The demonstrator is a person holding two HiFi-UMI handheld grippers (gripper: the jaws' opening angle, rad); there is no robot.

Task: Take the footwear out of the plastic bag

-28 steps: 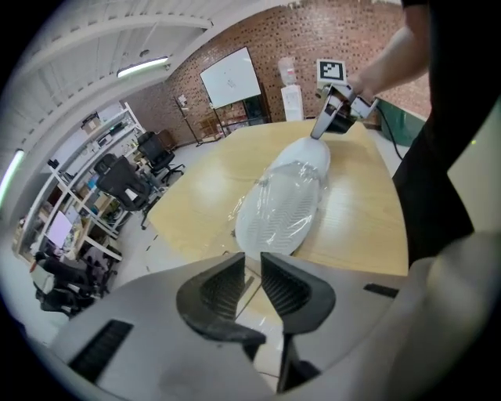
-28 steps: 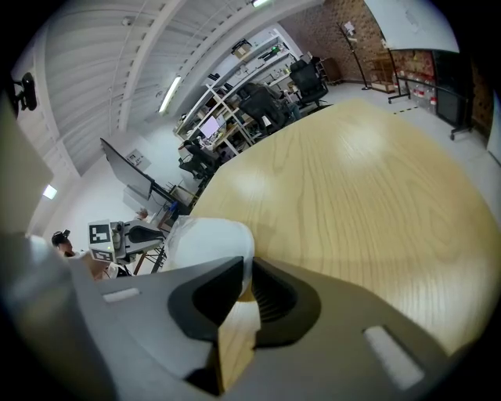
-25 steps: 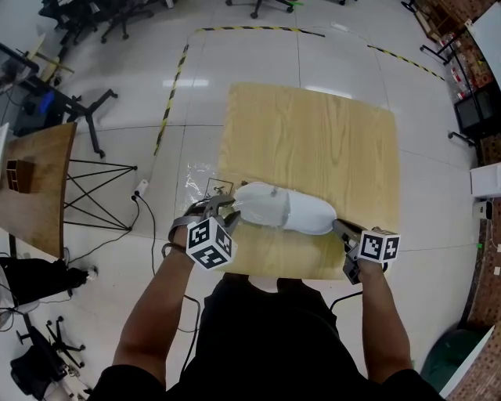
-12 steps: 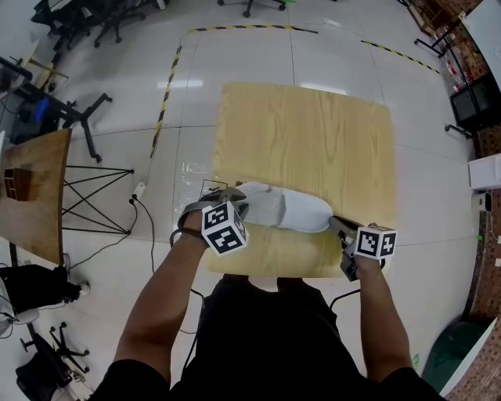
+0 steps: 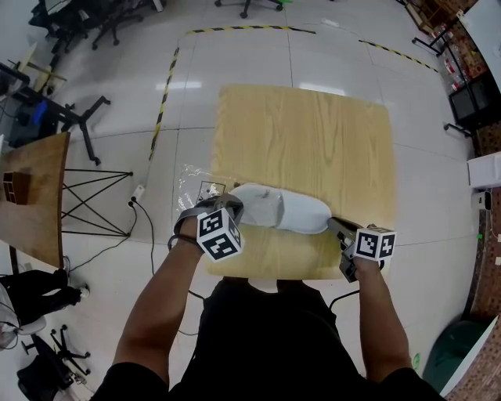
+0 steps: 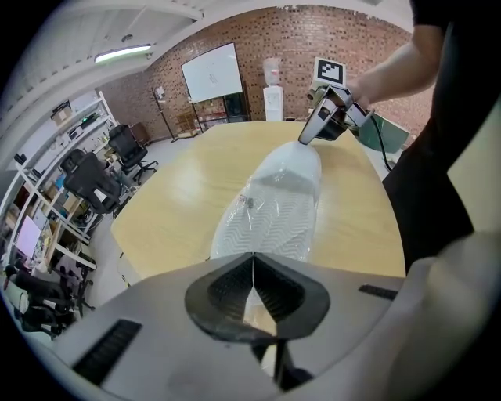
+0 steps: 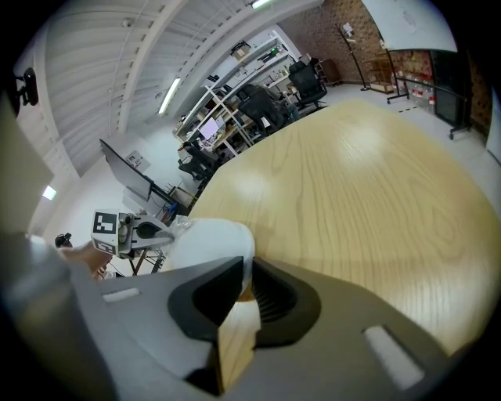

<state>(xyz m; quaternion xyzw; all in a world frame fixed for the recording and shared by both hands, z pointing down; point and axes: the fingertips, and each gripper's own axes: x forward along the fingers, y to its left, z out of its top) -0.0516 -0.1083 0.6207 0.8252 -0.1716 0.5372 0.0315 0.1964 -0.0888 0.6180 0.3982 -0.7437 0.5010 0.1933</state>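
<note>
A white slipper (image 5: 286, 210) in a clear plastic bag (image 5: 190, 182) lies along the near edge of the wooden table (image 5: 313, 133). My left gripper (image 5: 225, 206) is at its left end. Its jaws have just been closing and now meet on the bag's plastic (image 6: 270, 207), as the left gripper view (image 6: 252, 265) shows. At the right end, my right gripper (image 5: 335, 225) is shut on the tip of the slipper (image 7: 210, 239), which sits between its jaws (image 7: 241, 274). Loose plastic hangs past the table's left edge.
A second wooden table (image 5: 31, 196) stands on the left, beside a black wire stand (image 5: 94, 188) and a floor cable (image 5: 141, 205). Office chairs (image 5: 78, 23) crowd the far left. Black-and-yellow tape (image 5: 167, 86) marks the floor. The person's body is against the table's near edge.
The left gripper's jaws stood open a second ago and are now shut at the bag's left end, after a small shift. The right gripper and slipper have stayed put.
</note>
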